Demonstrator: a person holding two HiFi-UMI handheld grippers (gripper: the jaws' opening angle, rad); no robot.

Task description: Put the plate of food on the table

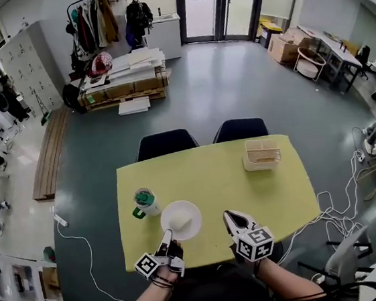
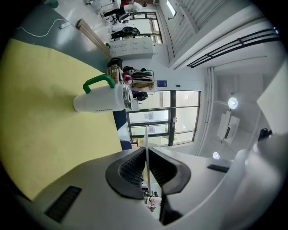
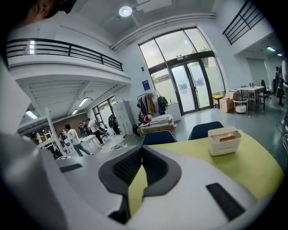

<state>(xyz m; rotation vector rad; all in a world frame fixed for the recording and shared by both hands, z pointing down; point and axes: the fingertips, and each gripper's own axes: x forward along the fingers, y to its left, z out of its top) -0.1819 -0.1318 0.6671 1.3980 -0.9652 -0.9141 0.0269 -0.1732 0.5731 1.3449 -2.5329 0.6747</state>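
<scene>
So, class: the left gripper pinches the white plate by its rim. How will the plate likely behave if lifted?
The plate is probably stiff: its rim looks thin and straight in the left gripper. Pinched at one edge, it may tilt. The food lies loose, so could slide.

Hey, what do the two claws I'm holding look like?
Both the left claw and right claw are light grey shells tapering to points, lined with black ribbed pads. Each carries a white cube printed with black square markers. No sleeves show.

Jaws clamp the edge of a thin white plate point(image 2: 146, 134); beyond them, a white green-handled tumbler point(image 2: 101, 99) stands on the yellow worktop point(image 2: 40, 126).
</scene>
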